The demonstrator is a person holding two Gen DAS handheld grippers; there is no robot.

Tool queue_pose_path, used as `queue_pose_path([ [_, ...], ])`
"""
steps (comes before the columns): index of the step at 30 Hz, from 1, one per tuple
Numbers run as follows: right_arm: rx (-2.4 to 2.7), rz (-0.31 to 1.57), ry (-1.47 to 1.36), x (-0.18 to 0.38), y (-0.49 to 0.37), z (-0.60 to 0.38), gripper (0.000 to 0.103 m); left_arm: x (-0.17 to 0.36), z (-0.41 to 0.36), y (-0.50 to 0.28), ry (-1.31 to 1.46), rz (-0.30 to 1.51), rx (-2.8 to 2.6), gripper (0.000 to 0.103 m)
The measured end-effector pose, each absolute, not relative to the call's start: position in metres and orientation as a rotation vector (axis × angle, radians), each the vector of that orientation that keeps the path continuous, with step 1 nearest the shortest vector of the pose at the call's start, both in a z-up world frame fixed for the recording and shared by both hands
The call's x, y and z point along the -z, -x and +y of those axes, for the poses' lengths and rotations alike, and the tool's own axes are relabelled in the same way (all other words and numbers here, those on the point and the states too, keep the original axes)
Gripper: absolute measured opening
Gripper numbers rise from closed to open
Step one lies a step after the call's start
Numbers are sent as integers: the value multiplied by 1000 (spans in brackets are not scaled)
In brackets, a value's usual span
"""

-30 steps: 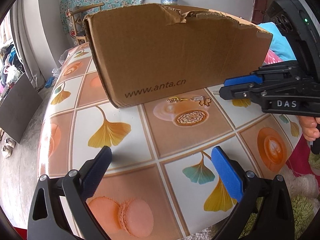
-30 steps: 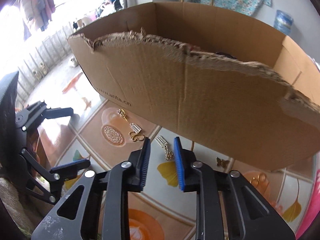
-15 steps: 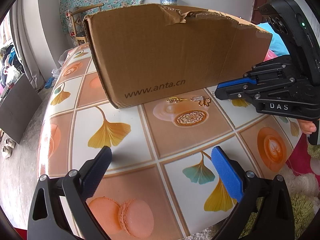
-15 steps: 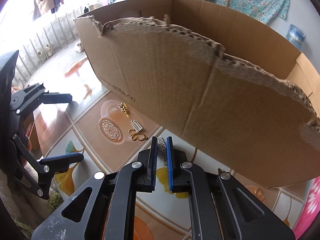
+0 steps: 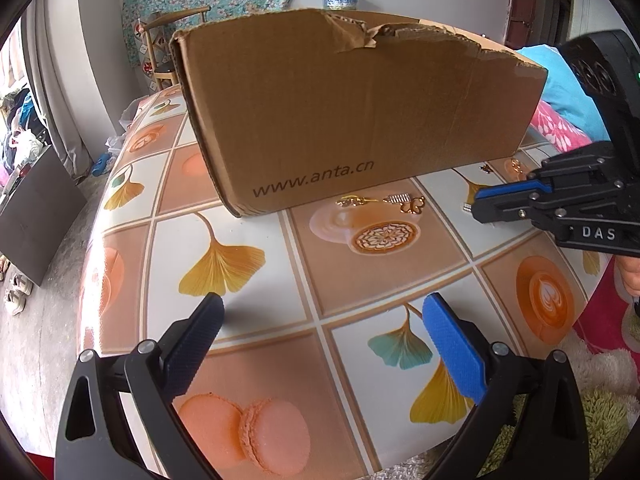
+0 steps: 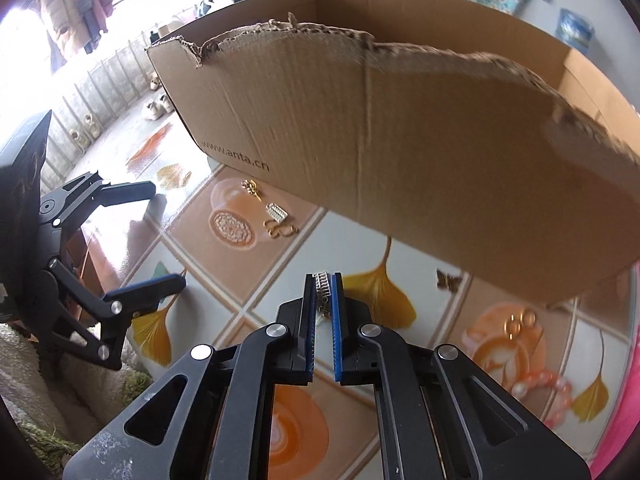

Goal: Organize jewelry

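A bench (image 5: 280, 280) covered in a cloth printed with ginkgo leaves and coffee cups carries a torn cardboard box (image 5: 360, 120). My right gripper (image 6: 323, 286) is pressed together on a silver rhinestone earring (image 6: 321, 282), lifted off the bench just before the box wall. My left gripper (image 5: 320, 320) hangs spread wide over the near edge, holding nothing. A gold earring (image 6: 251, 188) and a silver-and-gold earring (image 6: 278, 220) lie side by side beside the box's printed corner.
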State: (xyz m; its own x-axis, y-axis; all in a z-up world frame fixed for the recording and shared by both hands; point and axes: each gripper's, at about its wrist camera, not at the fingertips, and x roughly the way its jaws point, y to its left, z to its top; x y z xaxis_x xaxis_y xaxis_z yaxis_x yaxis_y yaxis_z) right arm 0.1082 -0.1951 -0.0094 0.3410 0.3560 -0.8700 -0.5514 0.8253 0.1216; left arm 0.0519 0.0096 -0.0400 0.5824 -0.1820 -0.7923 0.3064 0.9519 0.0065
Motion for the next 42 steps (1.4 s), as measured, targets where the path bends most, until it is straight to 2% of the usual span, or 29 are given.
queue_pose_path([
  [2, -594, 1068, 195, 10, -107, -198, 5, 35, 11, -52, -133, 884, 289, 94],
  [5, -594, 1062, 181, 10, -104, -203, 5, 26, 9, -55, -133, 846, 296, 84],
  [7, -595, 1058, 171, 10, -102, -205, 5, 20, 4, -56, -135, 828, 316, 71],
  [11, -598, 1055, 144, 8, -105, -221, 5, 12, -8, -62, -94, 822, 428, 55],
  [13, -600, 1055, 131, 5, -104, -226, 5, 13, -14, -68, -57, 839, 478, 43],
  [21, -610, 1049, 76, 3, -101, -238, 5, 29, -32, -98, 18, 937, 530, 22],
  [25, -620, 1046, 55, 4, -100, -245, 4, 32, -35, -105, 36, 962, 534, 18],
  [38, -637, 1040, 23, 2, -99, -263, 4, 35, -40, -110, 167, 1005, 637, 18],
  [42, -637, 1040, 22, 1, -99, -267, 4, 29, -42, -105, 150, 971, 646, 18],
])
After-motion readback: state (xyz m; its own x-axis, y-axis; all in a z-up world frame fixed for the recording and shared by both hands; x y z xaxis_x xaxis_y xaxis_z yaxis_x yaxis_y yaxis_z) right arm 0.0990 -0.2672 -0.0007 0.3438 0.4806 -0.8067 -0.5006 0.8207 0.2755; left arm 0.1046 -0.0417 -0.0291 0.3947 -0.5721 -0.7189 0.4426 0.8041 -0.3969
